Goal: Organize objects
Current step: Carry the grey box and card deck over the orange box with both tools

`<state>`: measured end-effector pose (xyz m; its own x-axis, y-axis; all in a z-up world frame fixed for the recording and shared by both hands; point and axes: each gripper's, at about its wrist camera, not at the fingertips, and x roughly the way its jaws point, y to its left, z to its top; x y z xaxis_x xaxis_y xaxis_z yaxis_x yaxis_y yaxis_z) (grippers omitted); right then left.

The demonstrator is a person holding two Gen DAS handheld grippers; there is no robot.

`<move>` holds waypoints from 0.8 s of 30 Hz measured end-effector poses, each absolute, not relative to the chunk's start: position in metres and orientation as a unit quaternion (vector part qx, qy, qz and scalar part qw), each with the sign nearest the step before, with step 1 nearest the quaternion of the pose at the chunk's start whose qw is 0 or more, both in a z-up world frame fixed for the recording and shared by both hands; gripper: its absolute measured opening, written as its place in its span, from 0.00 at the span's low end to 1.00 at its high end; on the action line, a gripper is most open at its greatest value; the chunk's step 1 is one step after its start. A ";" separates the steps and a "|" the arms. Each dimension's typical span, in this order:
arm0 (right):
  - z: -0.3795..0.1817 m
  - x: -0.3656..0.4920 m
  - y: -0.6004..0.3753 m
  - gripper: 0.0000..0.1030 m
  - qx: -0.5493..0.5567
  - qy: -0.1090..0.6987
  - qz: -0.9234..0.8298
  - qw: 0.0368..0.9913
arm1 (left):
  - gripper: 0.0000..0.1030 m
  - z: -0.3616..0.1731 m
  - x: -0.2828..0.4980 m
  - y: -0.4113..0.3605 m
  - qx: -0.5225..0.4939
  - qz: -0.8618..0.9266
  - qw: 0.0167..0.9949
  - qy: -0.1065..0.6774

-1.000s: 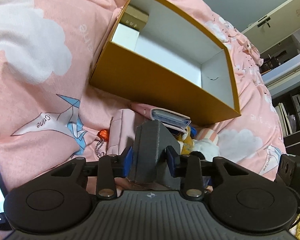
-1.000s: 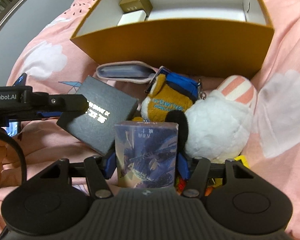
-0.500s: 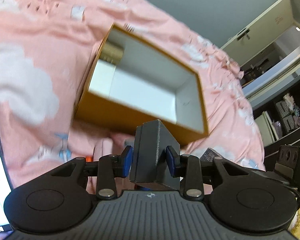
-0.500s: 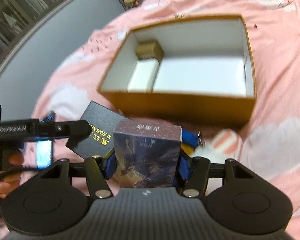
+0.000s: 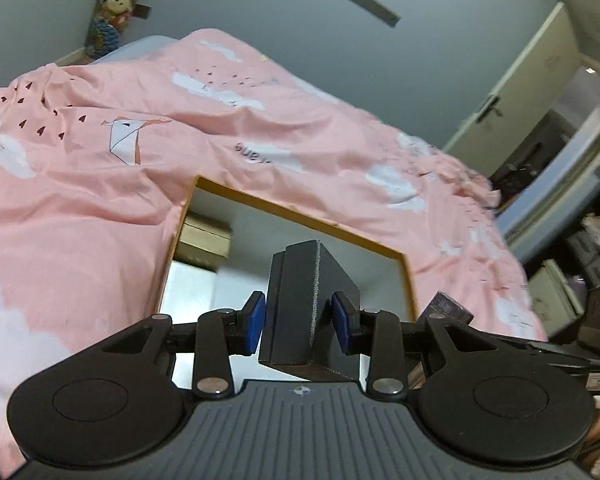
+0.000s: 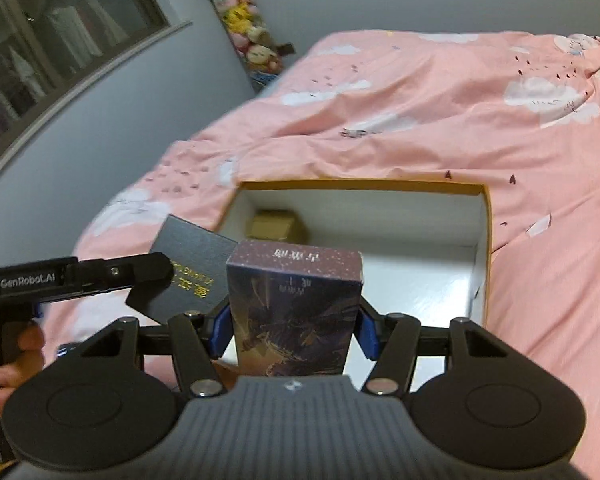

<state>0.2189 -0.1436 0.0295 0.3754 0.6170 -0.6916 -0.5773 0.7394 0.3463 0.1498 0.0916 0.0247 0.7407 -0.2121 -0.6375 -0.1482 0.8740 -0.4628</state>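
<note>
L gripper (image 5: 299,328): blue pads clamped on a flat black cardboard box (image 5: 308,308), held edge-on, tilted, lifted clear of the bed. Same black box (image 6: 192,268) shows in the R wrist view w/ gold lettering on its face, pinched by the L gripper's black finger (image 6: 140,270); a person's hand (image 6: 4,360) on the handle at far left.

R gripper (image 6: 292,330): blue pads pressed on both sides of a tall dark purple printed carton (image 6: 296,308), upright, also off the bed. A corner of that carton (image 5: 448,306) peeks in at right of the L wrist view.

Just beyond both: open rectangular orange-brown cardboard box w/ white inside (image 6: 486,240), sitting on the pink cloud-print bedsheet (image 6: 420,120). Inside, in its far-left corner, a small gold-tan box (image 6: 276,224); rest of the floor looks bare white. Both held items hover above the near side of the opening.

Far back: grey wall, a hanging column of plush toys (image 6: 244,36), white wardrobe door (image 5: 532,80).
</note>
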 end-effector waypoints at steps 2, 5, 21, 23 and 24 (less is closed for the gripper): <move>0.014 0.242 -0.135 0.60 0.016 0.443 0.346 0.827 | 0.39 0.010 0.170 0.088 -0.245 -0.010 0.899 0.362; -0.013 0.269 -0.126 0.60 0.007 0.473 0.323 0.820 | 0.39 -0.015 0.195 0.082 -0.220 0.000 0.898 0.380; -0.077 0.329 -0.090 0.60 -0.015 0.540 0.281 0.793 | 0.39 -0.065 0.259 0.083 -0.223 0.028 0.890 0.397; -0.080 0.333 -0.086 0.60 -0.017 0.546 0.280 0.790 | 0.39 -0.069 0.264 0.082 -0.222 0.028 0.888 0.402; -0.082 0.335 -0.085 0.60 -0.018 0.549 0.278 0.788 | 0.39 -0.070 0.266 0.082 -0.216 0.031 0.888 0.404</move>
<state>0.3347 -0.0850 -0.0820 0.2419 0.4180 -0.8756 -0.4574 0.8450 0.2770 0.2659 0.0816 -0.0701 0.6719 -0.1188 -0.7311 -0.2299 0.9048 -0.3584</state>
